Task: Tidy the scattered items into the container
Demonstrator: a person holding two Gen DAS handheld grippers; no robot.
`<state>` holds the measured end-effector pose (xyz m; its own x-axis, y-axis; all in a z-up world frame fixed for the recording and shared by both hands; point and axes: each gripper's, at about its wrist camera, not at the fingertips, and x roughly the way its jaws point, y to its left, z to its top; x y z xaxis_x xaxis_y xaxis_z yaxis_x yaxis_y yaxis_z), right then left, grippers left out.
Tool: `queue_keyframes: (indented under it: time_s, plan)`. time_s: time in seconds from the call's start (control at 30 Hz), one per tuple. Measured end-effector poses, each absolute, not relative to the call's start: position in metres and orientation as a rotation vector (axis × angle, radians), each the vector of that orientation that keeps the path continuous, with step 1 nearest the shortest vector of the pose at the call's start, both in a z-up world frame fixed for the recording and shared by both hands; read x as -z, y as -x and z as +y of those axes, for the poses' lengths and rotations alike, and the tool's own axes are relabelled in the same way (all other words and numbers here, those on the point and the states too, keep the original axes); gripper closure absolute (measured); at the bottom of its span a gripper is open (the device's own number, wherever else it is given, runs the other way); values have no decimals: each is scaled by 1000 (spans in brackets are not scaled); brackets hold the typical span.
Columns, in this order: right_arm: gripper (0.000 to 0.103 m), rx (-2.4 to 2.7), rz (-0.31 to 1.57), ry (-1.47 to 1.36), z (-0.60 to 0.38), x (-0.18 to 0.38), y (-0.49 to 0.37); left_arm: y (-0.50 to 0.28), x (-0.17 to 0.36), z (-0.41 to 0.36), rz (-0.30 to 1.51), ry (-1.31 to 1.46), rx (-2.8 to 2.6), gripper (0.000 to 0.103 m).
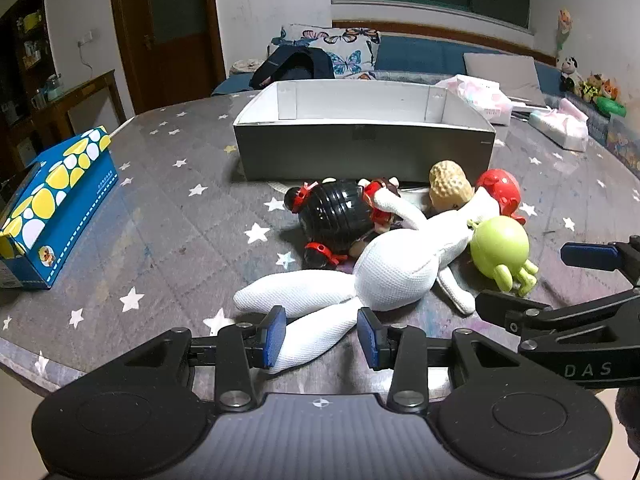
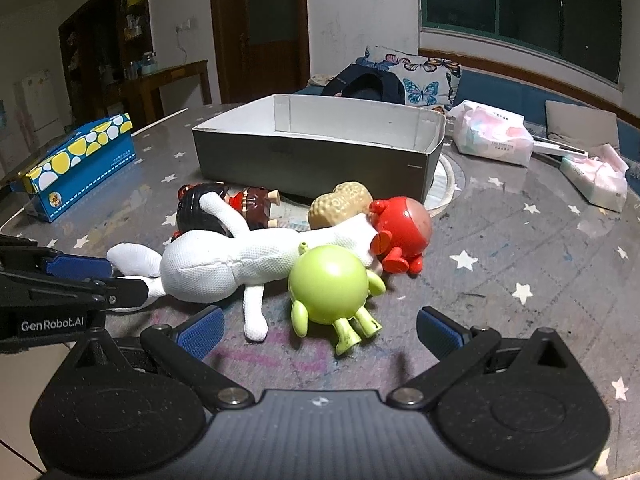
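A white plush rabbit (image 1: 396, 268) lies on the star-patterned table, also in the right wrist view (image 2: 224, 264). My left gripper (image 1: 322, 340) is open, its blue pads either side of one rabbit ear (image 1: 316, 336). Behind lie a black-haired doll (image 1: 340, 212), a tan peanut toy (image 1: 450, 186), a red round toy (image 1: 500, 192) and a green round toy (image 1: 500, 246). My right gripper (image 2: 320, 334) is open, just in front of the green toy (image 2: 330, 286). The grey open box (image 1: 360, 148) stands behind the toys.
A blue and yellow tissue box (image 1: 52, 208) stands at the left. Pink-and-white tissue packs (image 2: 496, 136) lie at the back right. A bed with a butterfly pillow (image 1: 340, 46) is beyond the table. The table's near edge runs just below the grippers.
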<state>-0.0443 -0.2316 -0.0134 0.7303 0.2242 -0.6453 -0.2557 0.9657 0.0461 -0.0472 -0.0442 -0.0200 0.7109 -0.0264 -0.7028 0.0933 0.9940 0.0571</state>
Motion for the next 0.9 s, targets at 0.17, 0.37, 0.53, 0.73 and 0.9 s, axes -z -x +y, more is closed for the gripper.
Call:
queue_keyframes:
  time_s: [0.17, 0.37, 0.53, 0.73, 0.9]
  plan:
    - [0, -266, 726, 53, -232, 17, 42, 45, 21, -44, 798, -91, 63, 61]
    - [0, -274, 742, 53, -232, 17, 43, 43, 22, -44, 818, -90, 66, 61]
    - [0, -280, 756, 54, -232, 19, 41, 41, 23, -44, 830, -91, 69, 61]
    - [0, -285, 773, 54, -231, 20, 39, 37, 24, -43, 849, -93, 71, 61]
    - [0, -290, 786, 57, -230, 22, 37, 34, 25, -45, 858, -100, 73, 61]
